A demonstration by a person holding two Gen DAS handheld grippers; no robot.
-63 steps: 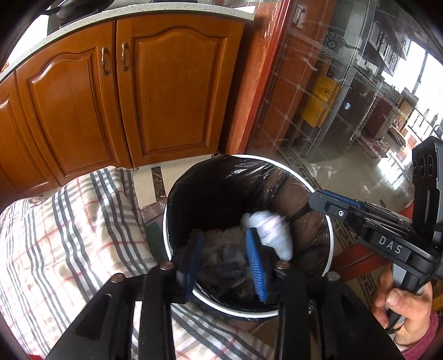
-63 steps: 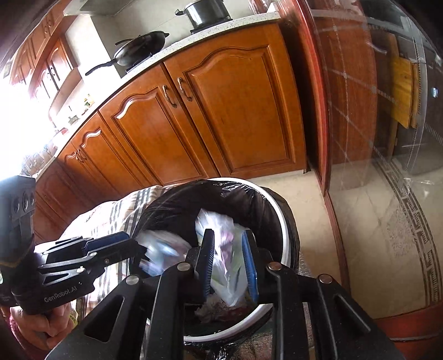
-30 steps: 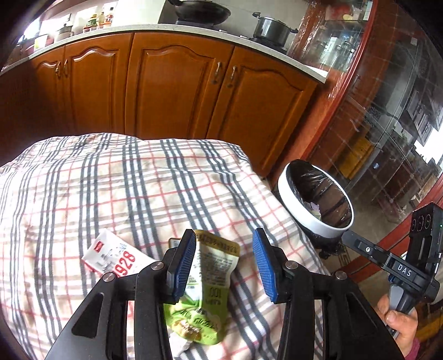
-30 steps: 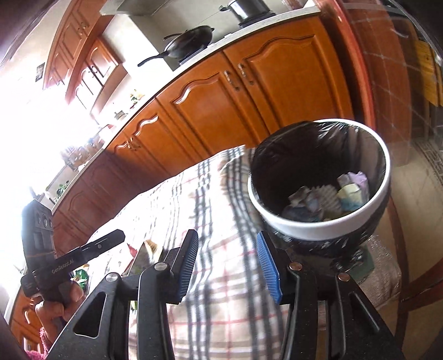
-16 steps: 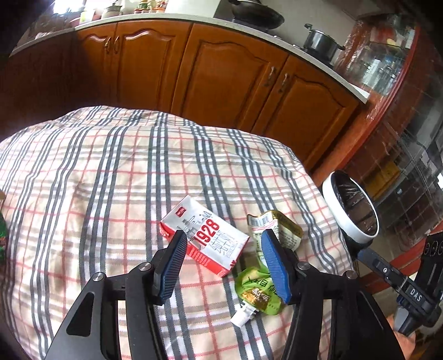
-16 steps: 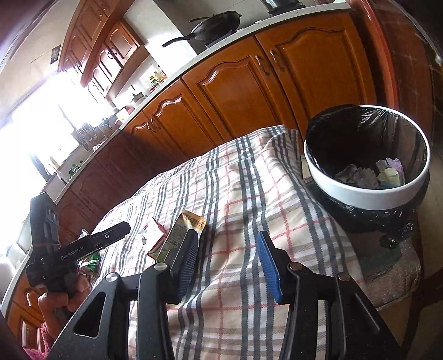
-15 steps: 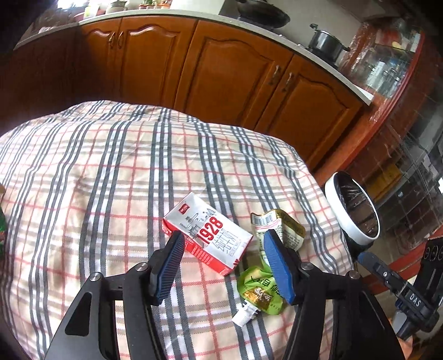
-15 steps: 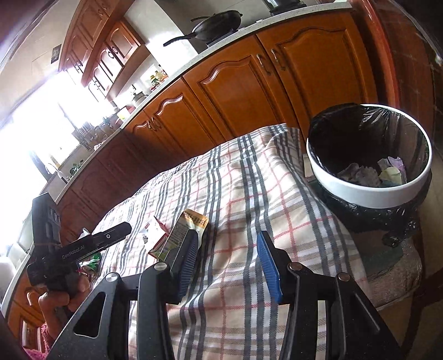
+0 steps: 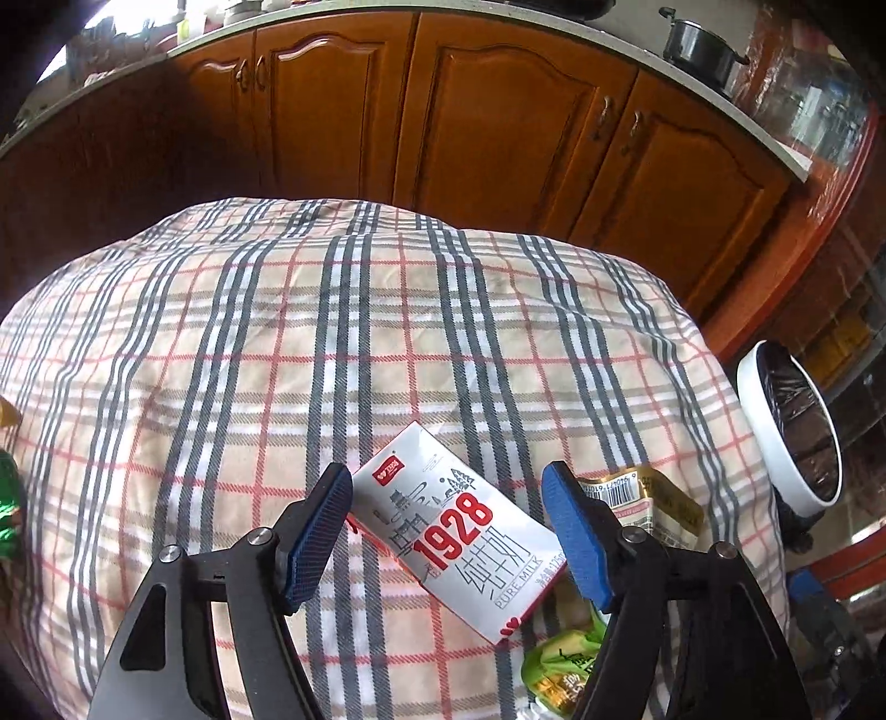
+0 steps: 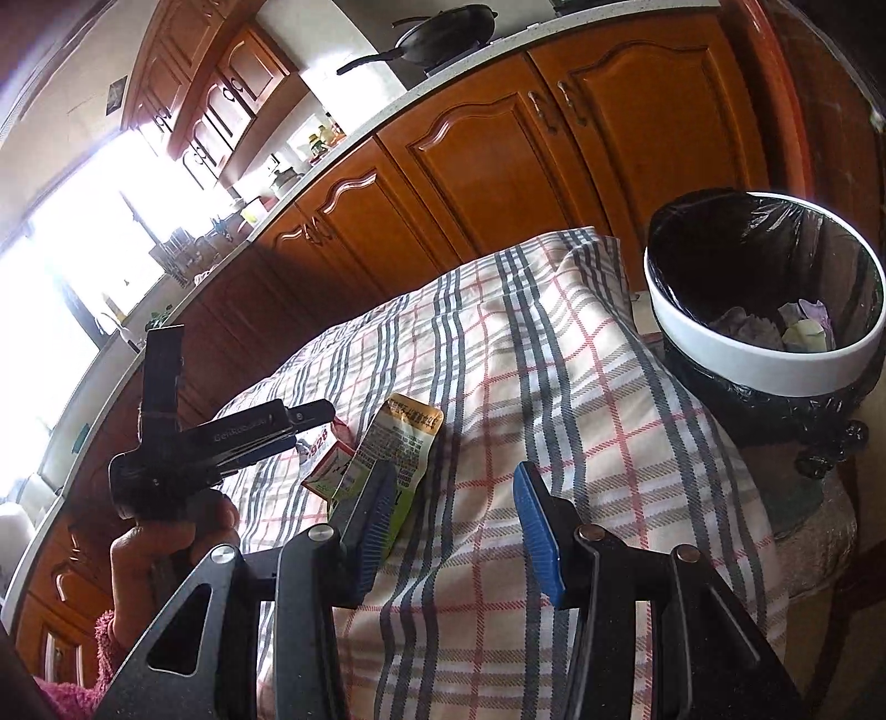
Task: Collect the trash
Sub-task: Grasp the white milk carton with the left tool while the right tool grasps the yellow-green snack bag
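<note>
A white and red milk carton (image 9: 454, 531) marked 1928 lies flat on the plaid cloth (image 9: 277, 343). My left gripper (image 9: 448, 537) is open and the carton lies between its two blue pads, not gripped. A green and gold pouch (image 9: 642, 498) lies just right of the carton, partly under it. In the right wrist view the pouch (image 10: 404, 437) and carton (image 10: 326, 454) lie left of my open, empty right gripper (image 10: 454, 520). The left gripper (image 10: 288, 426) shows there from the side. The white bin with a black liner (image 10: 775, 354) stands at the cloth's right end, with trash inside.
Wooden cabinets (image 9: 498, 122) run behind the cloth-covered table. A pot (image 9: 698, 50) and a pan (image 10: 443, 27) sit on the counter. Green wrappers (image 9: 8, 498) lie at the far left edge of the cloth. The bin (image 9: 786, 432) is at the right edge in the left view.
Both grippers left the bin and came over the table. My left gripper moved down and forward until the milk carton lay between its pads. The right gripper shifted closer to the pouch.
</note>
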